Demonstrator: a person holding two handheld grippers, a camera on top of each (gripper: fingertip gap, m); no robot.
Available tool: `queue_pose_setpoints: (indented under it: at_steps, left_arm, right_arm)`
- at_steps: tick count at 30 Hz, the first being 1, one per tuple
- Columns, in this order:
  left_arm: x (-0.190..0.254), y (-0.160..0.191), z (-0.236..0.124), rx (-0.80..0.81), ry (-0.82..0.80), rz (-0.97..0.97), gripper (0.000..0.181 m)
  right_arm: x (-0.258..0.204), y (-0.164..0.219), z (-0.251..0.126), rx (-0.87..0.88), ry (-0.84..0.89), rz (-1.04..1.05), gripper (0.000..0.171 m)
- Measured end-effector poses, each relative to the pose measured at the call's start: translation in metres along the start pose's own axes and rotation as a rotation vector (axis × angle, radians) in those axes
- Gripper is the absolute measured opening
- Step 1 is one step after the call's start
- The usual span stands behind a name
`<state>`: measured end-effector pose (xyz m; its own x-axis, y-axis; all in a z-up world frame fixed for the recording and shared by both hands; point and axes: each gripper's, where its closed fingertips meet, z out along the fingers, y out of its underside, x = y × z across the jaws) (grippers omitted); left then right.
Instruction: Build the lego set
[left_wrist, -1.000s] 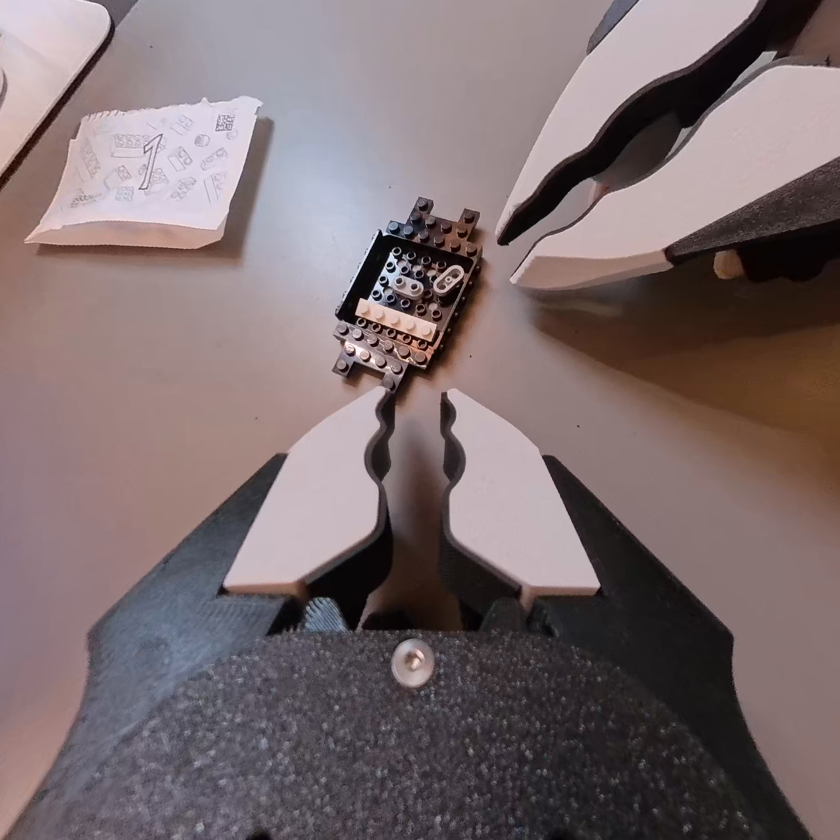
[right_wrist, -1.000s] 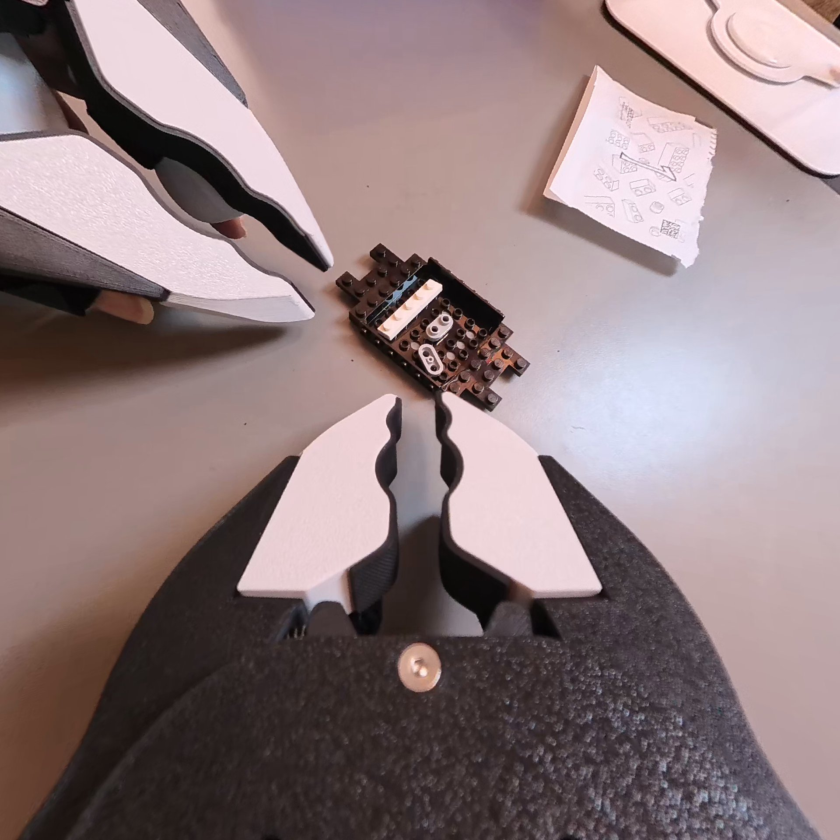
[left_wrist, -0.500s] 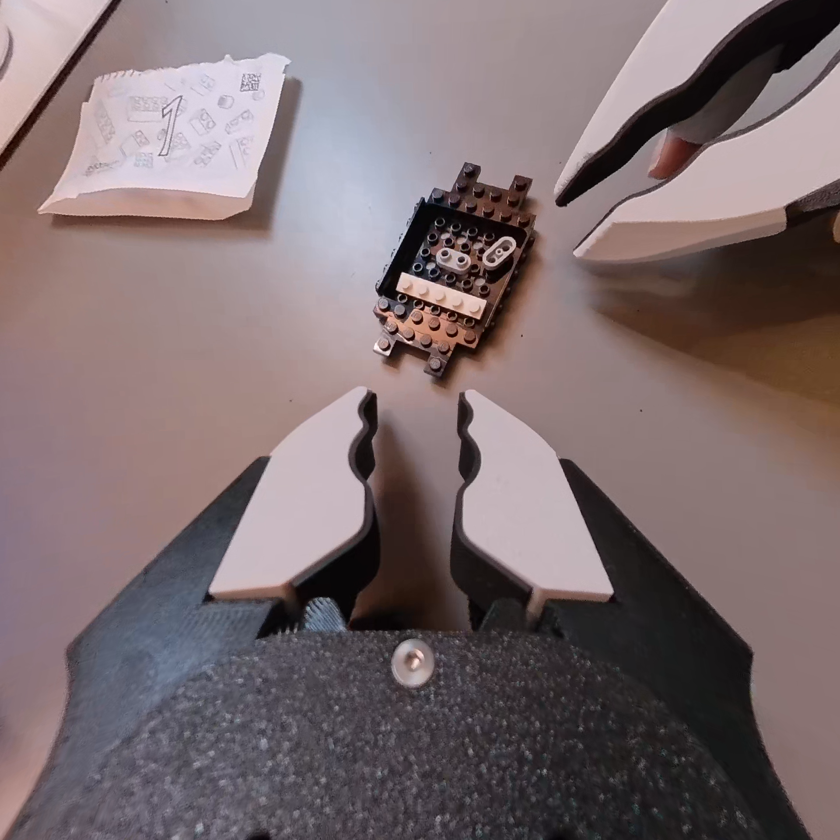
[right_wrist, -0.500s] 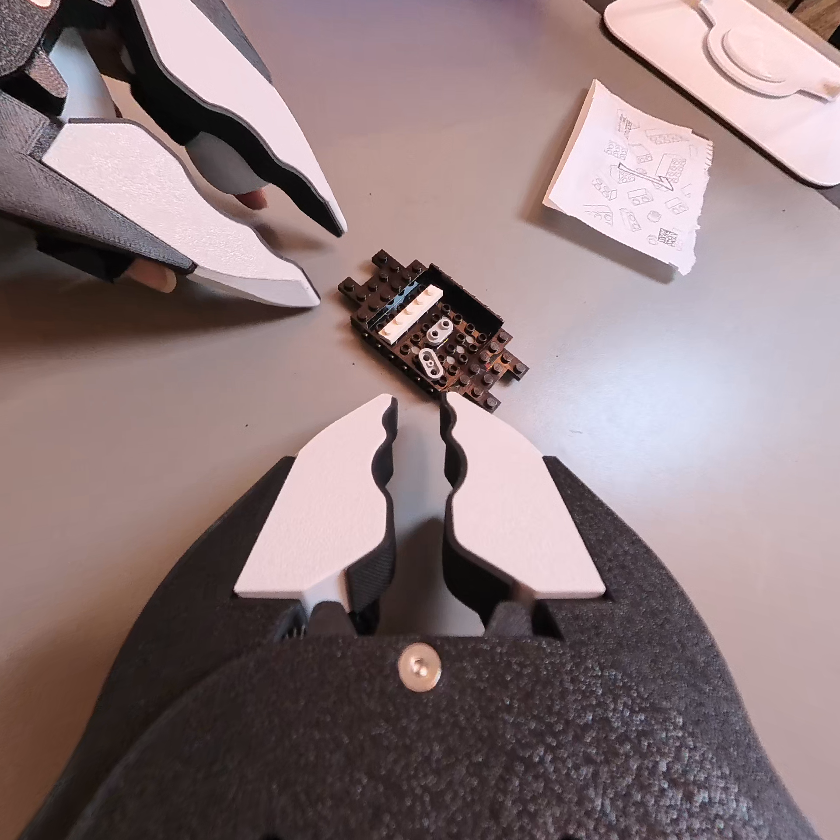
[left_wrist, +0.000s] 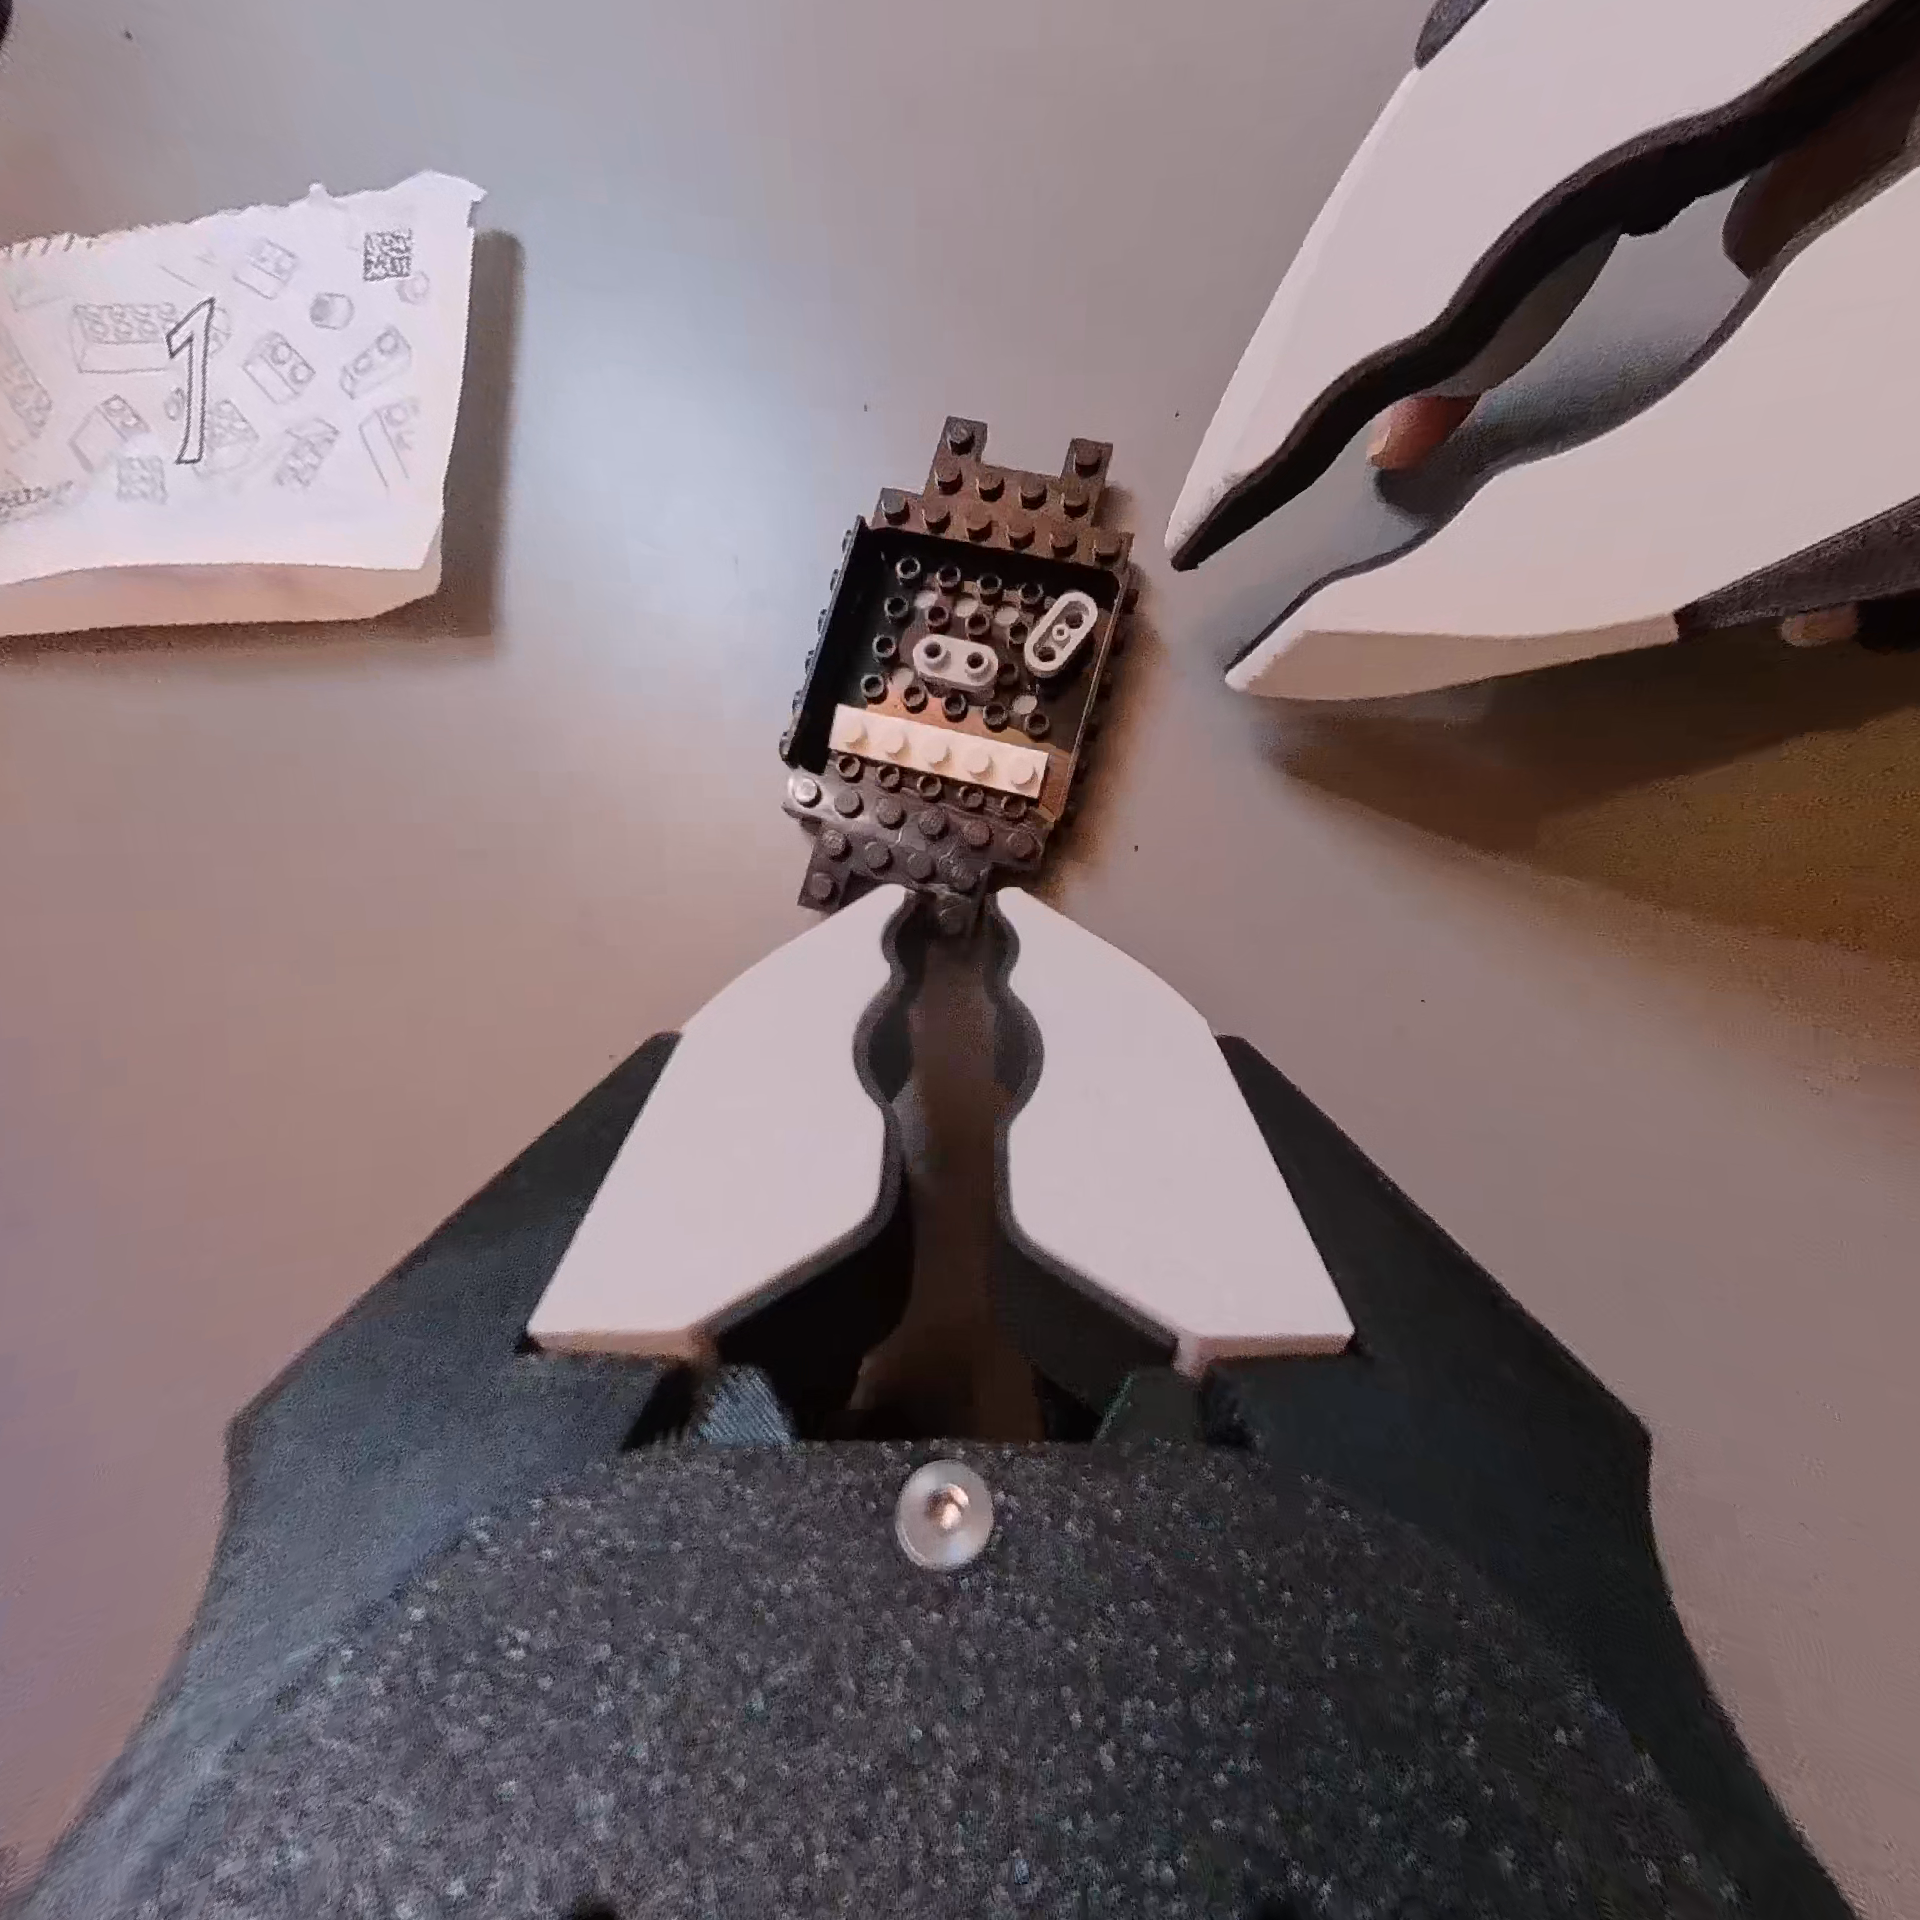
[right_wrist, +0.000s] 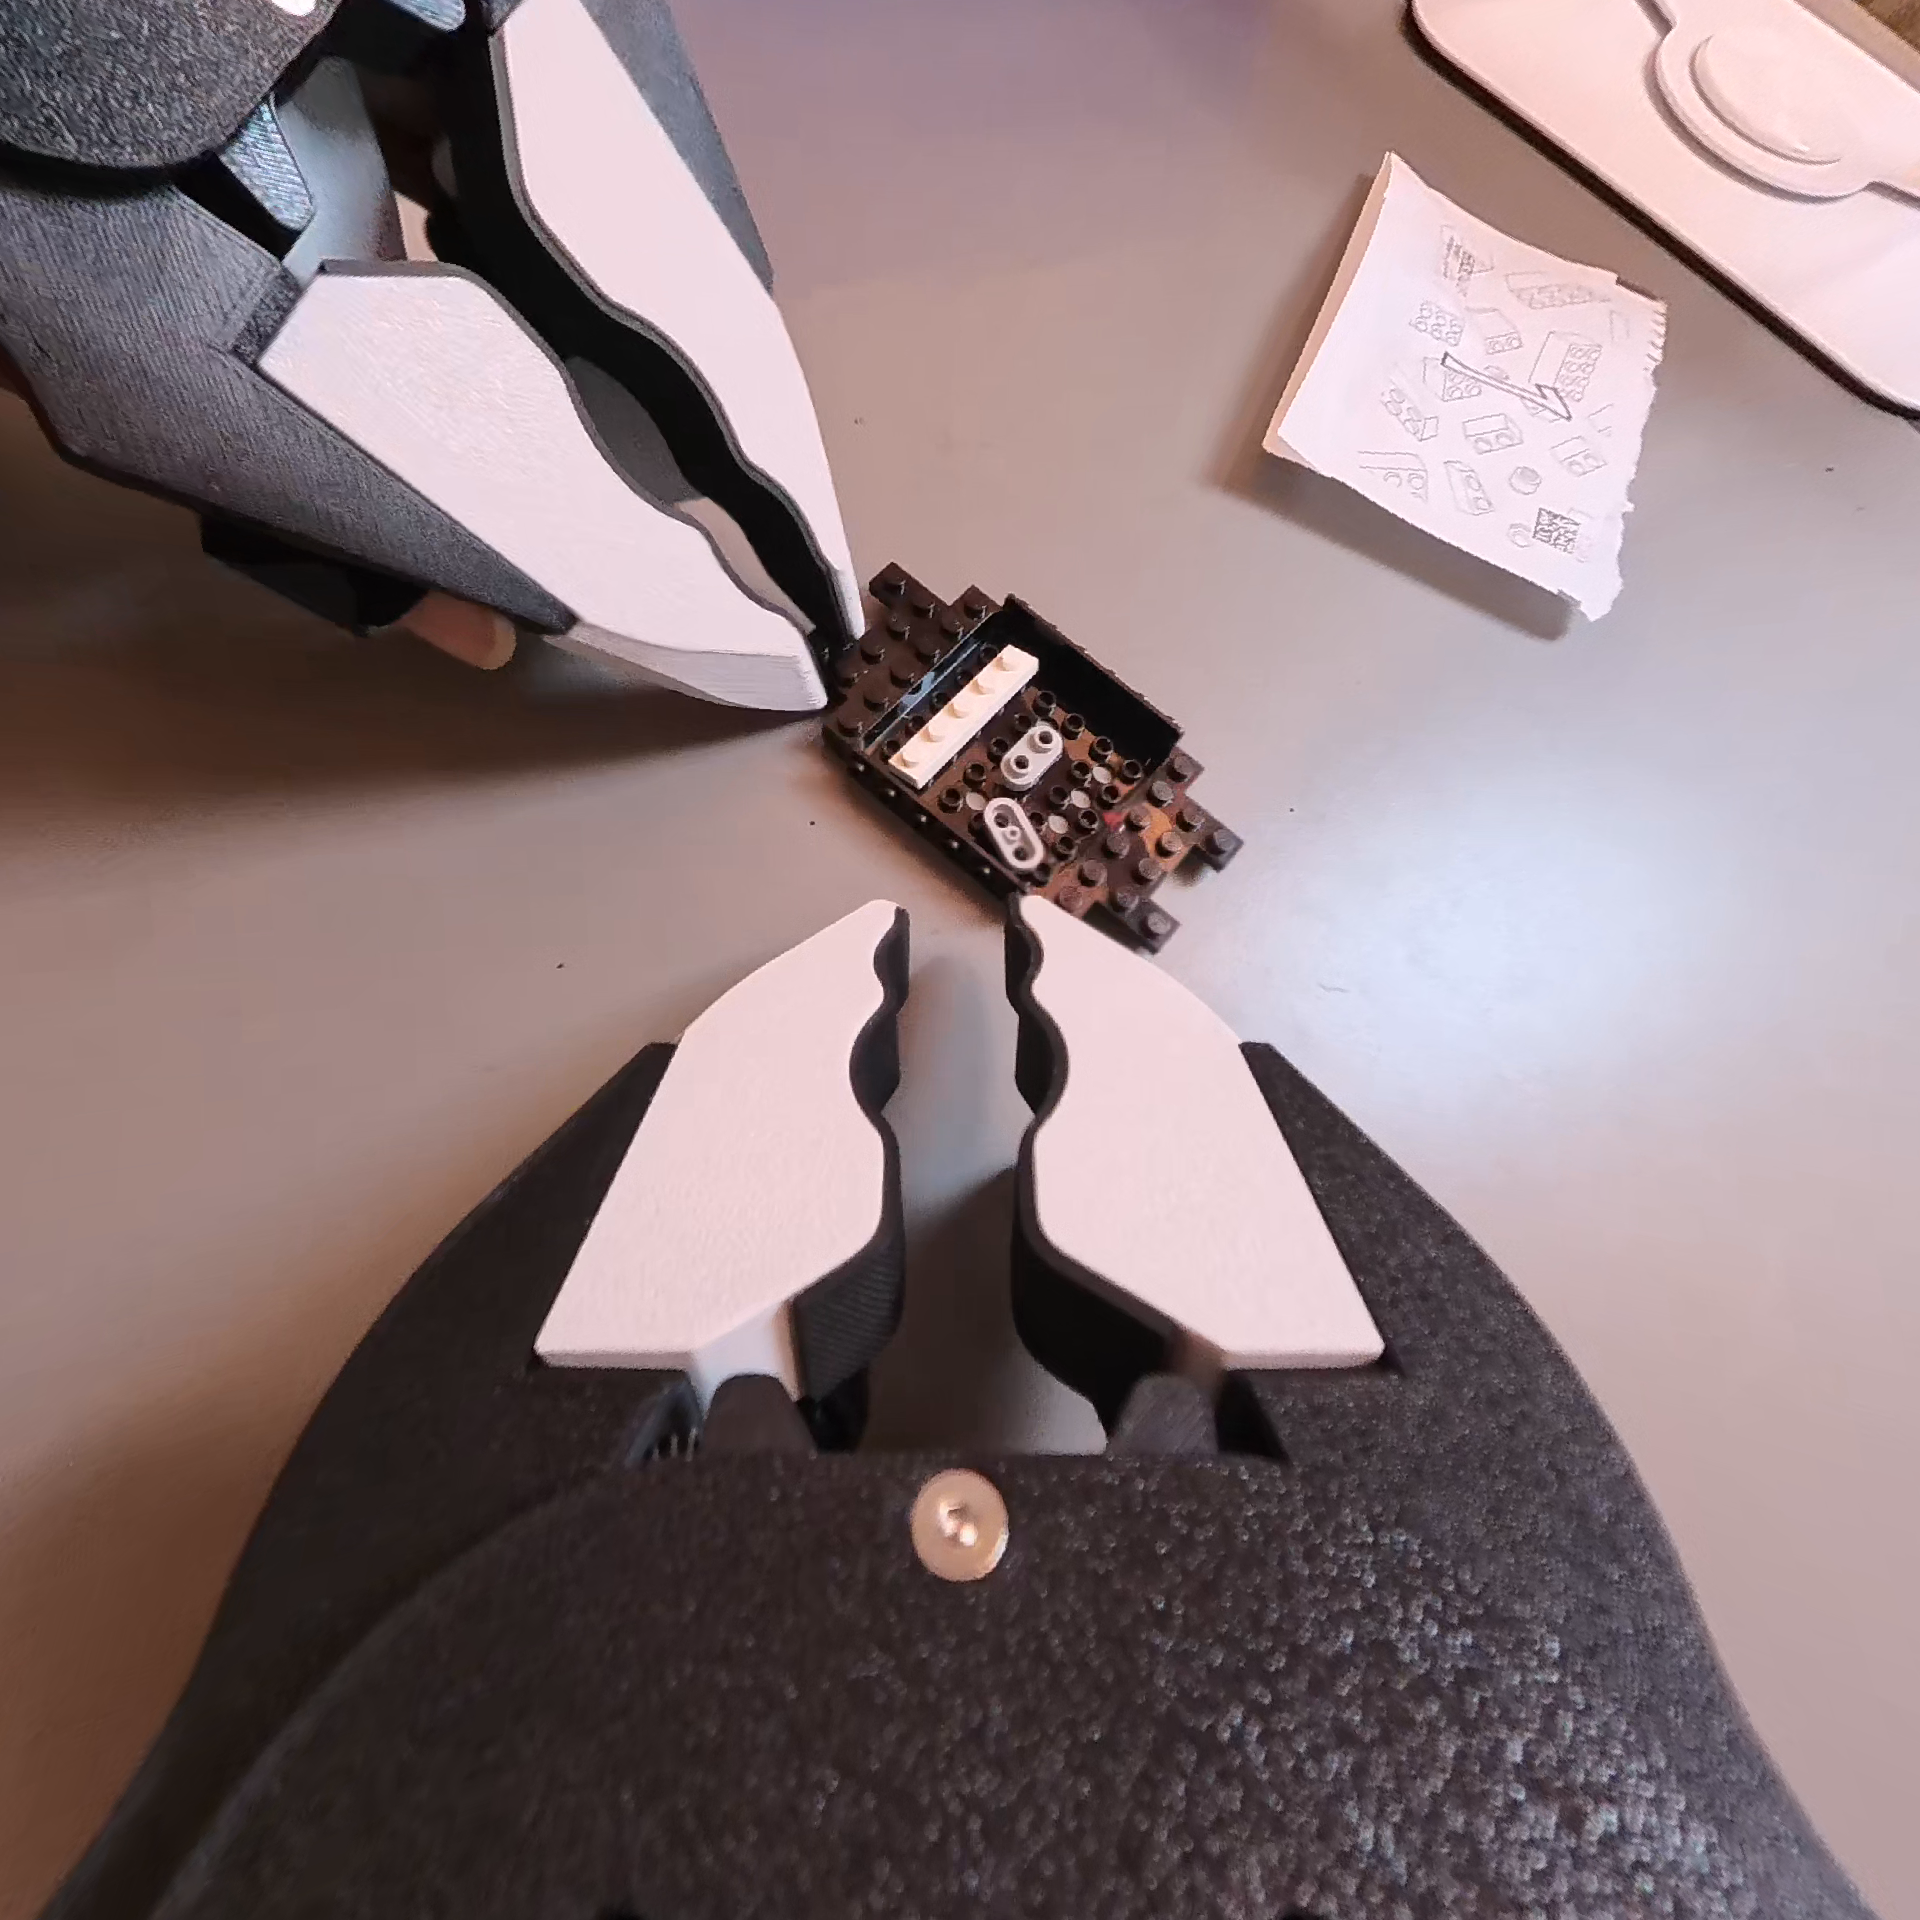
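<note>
Fingertips of my left gripper (left_wrist: 940, 914) have come forward since half a second ago, when they stood apart and short of the build; now the jaws are nearly together, pinched on a tab at the near end of the black lego base (left_wrist: 961, 665). The base lies flat on the grey table (left_wrist: 416, 935). I judge this a steadying hold, so the next brick can be pressed on without the base sliding.

My right gripper (right_wrist: 956, 914) waits just beside the base's long edge, not touching it, jaws a little apart and empty.

Inside the base's walled well sit a white strip plate (left_wrist: 940, 748) and two small grey rounded plates (left_wrist: 956, 660). Farther off lies a torn white paper bag (left_wrist: 229, 416), printed with brick drawings, a large numeral and a small square code; I leave its writing unread. No brand name is legible anywhere.
</note>
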<state>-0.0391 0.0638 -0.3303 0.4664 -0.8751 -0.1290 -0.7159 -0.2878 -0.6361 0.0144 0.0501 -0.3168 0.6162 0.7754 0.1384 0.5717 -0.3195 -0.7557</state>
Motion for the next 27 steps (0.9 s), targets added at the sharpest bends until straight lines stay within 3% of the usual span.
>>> queue_pose_setpoints:
  at_steps: [3,11,27]
  left_arm:
    - [0.002,0.0,0.0,-0.005,0.004,0.023,0.01]
    - [0.023,-0.014,-0.022,0.085,0.3,-0.22,0.008]
    - [0.018,-0.007,-0.015,0.091,0.167,-0.095,0.009]
  right_arm:
    - [0.0,-0.001,0.0,0.005,0.002,-0.005,0.017]
    - [-0.004,-0.018,-0.011,0.093,-0.029,0.02,0.015]
    - [0.003,-0.022,-0.011,0.1,-0.044,0.043,0.015]
